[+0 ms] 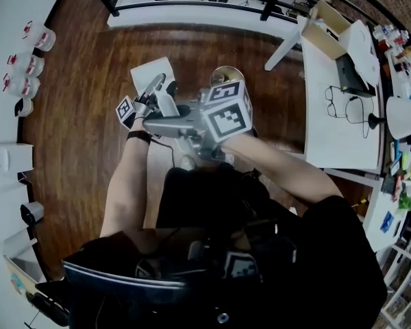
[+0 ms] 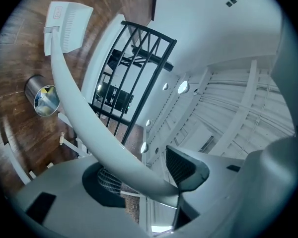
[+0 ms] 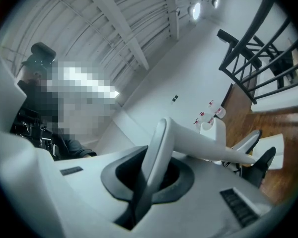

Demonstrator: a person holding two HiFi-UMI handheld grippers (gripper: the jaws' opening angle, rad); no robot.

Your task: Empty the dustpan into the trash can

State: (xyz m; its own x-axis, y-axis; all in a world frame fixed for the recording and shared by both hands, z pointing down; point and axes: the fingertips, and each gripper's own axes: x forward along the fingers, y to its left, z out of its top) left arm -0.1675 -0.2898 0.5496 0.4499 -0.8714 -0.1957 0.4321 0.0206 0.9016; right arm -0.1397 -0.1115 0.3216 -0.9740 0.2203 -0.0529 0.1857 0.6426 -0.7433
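**While the right gripper (image 1: 157, 123) clamps the dustpan (image 1: 151, 70), the left gripper (image 1: 156, 88) stands open**

Seen from the head view, both grippers meet over the wooden floor (image 1: 75, 149). The white dustpan sits just beyond them, and the round metal trash can (image 1: 226, 75) stands near it on the right, not touching.

Left gripper view: the long curved handle (image 2: 74, 108) runs from between the jaws out to the pan at upper left. The jaws stand well apart. One pad meets the handle's end and the ribbed pad opposite is clear of it. The trash can lies just beside the handle.

Right gripper view: the jaws are almost together, pinching the handle's thin end edge-on.
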